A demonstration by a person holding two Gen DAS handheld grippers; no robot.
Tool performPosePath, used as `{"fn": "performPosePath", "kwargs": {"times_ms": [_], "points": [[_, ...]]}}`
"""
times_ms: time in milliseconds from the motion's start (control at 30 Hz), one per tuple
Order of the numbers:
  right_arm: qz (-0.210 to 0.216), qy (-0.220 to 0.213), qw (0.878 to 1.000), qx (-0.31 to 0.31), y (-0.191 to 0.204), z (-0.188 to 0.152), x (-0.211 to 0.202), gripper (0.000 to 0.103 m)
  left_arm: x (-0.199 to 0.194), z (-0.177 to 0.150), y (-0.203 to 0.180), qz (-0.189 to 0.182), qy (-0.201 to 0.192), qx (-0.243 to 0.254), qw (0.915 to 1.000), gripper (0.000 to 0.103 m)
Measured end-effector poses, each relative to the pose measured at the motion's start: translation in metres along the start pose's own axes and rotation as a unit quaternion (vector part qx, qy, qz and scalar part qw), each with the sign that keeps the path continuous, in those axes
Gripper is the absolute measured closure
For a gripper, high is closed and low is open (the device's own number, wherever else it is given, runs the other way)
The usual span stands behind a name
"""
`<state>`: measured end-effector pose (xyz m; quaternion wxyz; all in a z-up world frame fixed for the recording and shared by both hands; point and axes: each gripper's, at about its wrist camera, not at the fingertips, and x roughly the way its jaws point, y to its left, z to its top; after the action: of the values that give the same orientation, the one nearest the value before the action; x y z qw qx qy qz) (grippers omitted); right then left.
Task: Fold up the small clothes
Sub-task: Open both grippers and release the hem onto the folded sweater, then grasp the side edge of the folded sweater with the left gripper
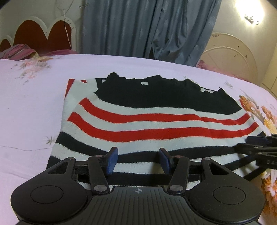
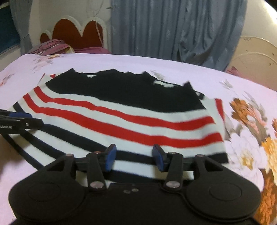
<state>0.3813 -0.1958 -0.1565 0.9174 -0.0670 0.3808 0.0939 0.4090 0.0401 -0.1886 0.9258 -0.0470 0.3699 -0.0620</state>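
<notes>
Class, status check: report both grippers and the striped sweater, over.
Left gripper open, right gripper open, both over the near hem. Striped sweater flat on bedsheet, sleeves folded in. Nothing in the way.

Blue-grey curtains [image 1: 147,27] hang behind bed w/ floral sheet [image 1: 31,97]; red scalloped headboard [image 1: 39,32] left of curtains, bright lamp [image 1: 251,10] to their right.

Floral bedsheet [image 1: 31,107], grey curtain [image 1: 138,27], red headboard [image 1: 39,34].
</notes>
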Motion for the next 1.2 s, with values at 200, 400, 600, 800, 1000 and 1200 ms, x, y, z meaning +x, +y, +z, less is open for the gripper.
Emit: {"fn": "performPosePath", "kwargs": {"times_ms": [200, 400, 600, 800, 1000, 1200], "points": [[-0.05, 0.019, 0.999, 0.01, -0.008, -0.013, -0.008, 0.05, -0.001, 0.0, 0.0, -0.003, 0.002, 0.01, 0.9999, 0.051], [-0.091, 0.021, 0.995, 0.031, -0.009, -0.027, -0.01, 0.046, -0.001, 0.003, 0.003, -0.012, 0.013, 0.016, 0.9997, 0.05], [-0.115, 0.042, 0.992, 0.033, 0.0, -0.026, -0.01, 0.045, -0.005, 0.006, 0.0, -0.012, 0.021, 0.036, 0.999, 0.031], [-0.134, 0.05, 0.99, 0.008, 0.008, -0.025, -0.004, 0.043, -0.015, 0.007, 0.001, -0.013, 0.034, 0.037, 0.9987, 0.028], [-0.135, 0.057, 0.989, 0.017, 0.007, -0.023, -0.004, 0.043, -0.033, 0.001, 0.016, -0.032, 0.064, -0.002, 0.9975, 0.026], [-0.101, 0.033, 0.994, 0.029, 0.014, -0.009, -0.025, 0.043, -0.054, -0.026, 0.051, -0.057, 0.08, -0.094, 0.9907, 0.024]]}}
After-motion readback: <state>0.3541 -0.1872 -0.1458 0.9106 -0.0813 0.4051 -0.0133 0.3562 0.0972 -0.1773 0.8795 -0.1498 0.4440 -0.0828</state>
